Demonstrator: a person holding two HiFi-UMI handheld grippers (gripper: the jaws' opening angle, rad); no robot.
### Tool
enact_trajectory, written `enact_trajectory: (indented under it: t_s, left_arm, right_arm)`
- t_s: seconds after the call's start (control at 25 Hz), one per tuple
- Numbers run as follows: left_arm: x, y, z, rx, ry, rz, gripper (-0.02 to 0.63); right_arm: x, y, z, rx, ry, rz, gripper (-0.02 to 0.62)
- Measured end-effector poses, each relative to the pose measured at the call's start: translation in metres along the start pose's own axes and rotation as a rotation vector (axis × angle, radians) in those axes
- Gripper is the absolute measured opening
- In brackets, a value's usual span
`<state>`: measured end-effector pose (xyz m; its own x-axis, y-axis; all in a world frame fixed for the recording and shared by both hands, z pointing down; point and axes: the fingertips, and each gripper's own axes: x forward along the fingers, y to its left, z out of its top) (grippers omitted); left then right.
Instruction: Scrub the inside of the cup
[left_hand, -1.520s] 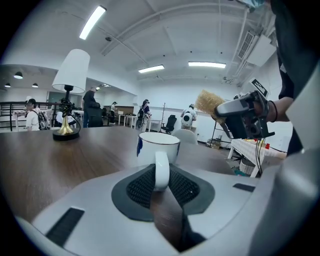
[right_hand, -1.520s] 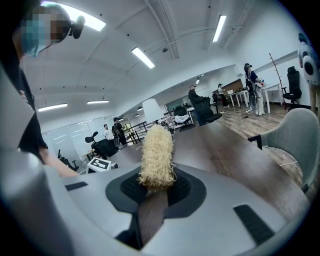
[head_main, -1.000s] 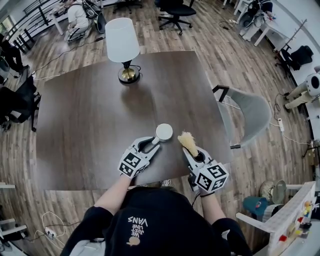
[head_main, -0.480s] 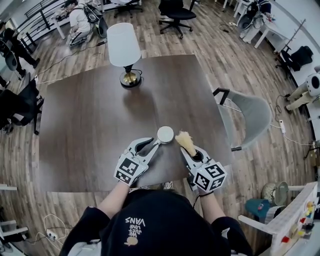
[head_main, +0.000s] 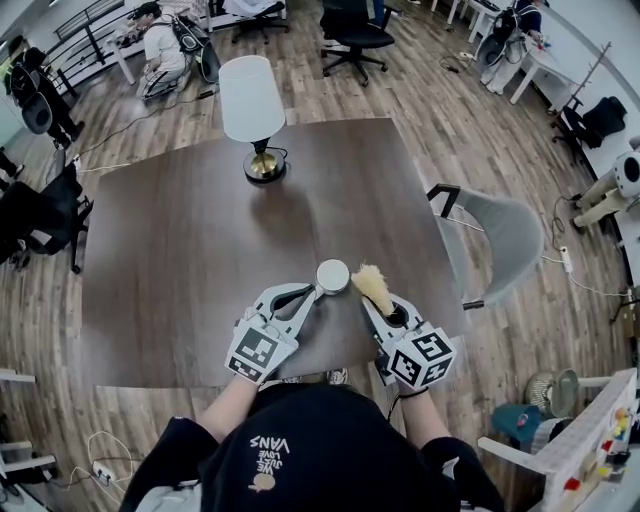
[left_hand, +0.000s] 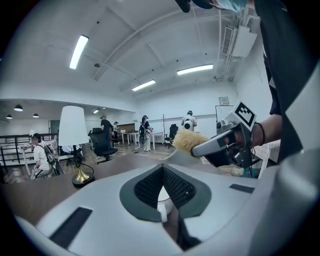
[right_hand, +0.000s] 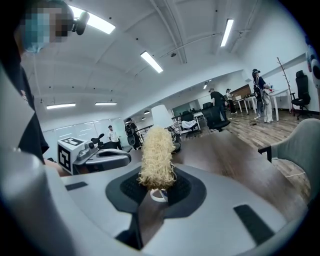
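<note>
Left fingers (head_main: 304, 310) pinched shut on cup (head_main: 332, 276) — right fingers (head_main: 377, 320) clamp brush (head_main: 373, 284) just beside it

Upright white cup (head_main: 332, 276) (tan brush (head_main: 373, 285) beside)

Cool, even light falls from ceiling strip lights (left_hand: 79, 51); the table (head_main: 180, 280) shows soft sheen and faint shadows. Fisheye bending and dark vignettes ring both gripper views.

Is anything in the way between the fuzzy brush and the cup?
No, nothing I can see. The brush, clamped in the right tongs, sits just beside the open cup. The left tongs are shut on its near side, away from the brush.
</note>
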<state>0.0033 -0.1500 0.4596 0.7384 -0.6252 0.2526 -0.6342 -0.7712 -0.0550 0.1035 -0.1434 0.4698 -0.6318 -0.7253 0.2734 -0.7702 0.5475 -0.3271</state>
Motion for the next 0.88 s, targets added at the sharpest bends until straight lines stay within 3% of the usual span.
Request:
enact_trajectory:
  t_s: [0.6,0.88]
  left_arm:
    - [-0.004,0.002,0.018,0.047,-0.007,0.02,0.009]
    - [-0.004,0.004,0.023,0.026,-0.03,0.025,0.011]
  right_arm:
    - [0.003,0.008,0.019,-0.045,-0.033,0.012,0.074]
    - [0.004,0.009,0.022,-0.056,-0.023,0.018,0.072]
